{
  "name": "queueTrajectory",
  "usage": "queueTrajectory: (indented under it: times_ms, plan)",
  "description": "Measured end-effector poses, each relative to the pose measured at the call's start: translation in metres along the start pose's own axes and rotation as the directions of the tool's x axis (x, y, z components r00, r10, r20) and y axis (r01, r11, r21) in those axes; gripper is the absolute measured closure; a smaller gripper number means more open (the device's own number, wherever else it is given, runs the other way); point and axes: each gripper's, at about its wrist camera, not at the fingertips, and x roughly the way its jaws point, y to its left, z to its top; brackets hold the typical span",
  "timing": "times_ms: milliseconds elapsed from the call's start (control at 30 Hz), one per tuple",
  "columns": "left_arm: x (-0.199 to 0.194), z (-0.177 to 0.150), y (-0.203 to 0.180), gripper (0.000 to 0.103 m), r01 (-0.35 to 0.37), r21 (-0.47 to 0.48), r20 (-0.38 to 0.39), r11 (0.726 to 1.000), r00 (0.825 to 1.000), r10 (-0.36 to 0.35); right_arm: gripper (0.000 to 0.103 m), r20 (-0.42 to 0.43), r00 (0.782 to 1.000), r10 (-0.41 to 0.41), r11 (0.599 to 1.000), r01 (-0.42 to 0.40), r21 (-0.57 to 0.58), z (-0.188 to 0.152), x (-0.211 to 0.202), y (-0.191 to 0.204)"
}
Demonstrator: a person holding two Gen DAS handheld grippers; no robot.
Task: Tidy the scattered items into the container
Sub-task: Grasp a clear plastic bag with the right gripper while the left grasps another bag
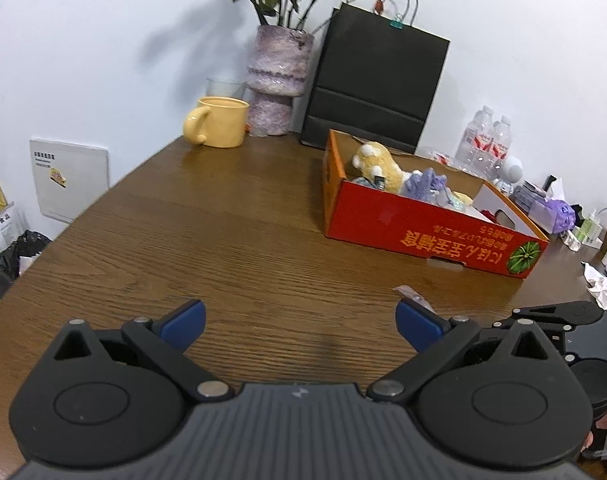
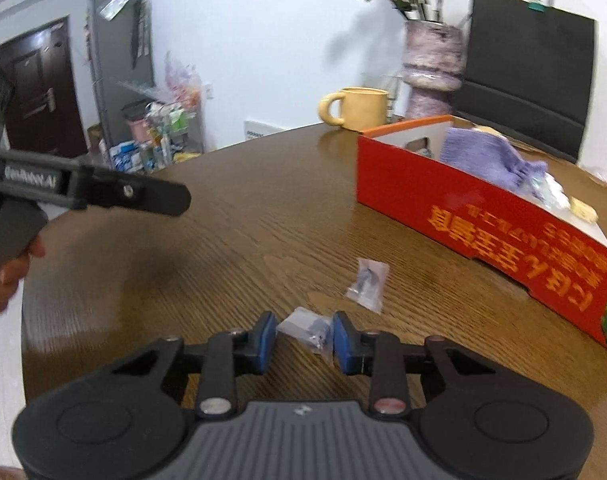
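The left claw [image 1: 299,326] hangs tilted downward over the worktop [image 1: 239,240], its 2 blue pads [image 1: 183,322] spread wide with nothing between them. The right claw [image 2: 301,338] also tilts downward, pads [image 2: 263,340] drawn close together, a small clear packet [image 2: 307,328] between them. A hand [image 2: 7,276] grips the left claw's handle.

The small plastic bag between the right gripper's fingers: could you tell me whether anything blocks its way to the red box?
Nothing visible does. Bare table lies between the small bag and the red box; a second bag lies beside that path.
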Motion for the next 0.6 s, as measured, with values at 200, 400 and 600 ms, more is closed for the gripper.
queueTrajectory:
  times_ms: [200,400,600]
  plan:
    - [0.037,0.003,-0.043,0.000,0.071,0.060,-0.047,0.996,0.997,-0.068,0.073,0.049,0.994,-0.099,0.993,0.095,0.068,-0.007,-0.024,-0.027]
    - [0.077,0.002,-0.100,0.020,0.049,0.133,-0.066,0.990,0.997,-0.040,0.073,0.039,0.969,-0.243,0.956,0.233,0.176,-0.019,-0.039,-0.072]
    - [0.108,0.001,-0.126,0.074,-0.050,0.172,-0.094,0.984,0.993,0.067,0.073,0.054,0.960,-0.276,0.945,0.260,0.198,-0.027,-0.053,-0.092]
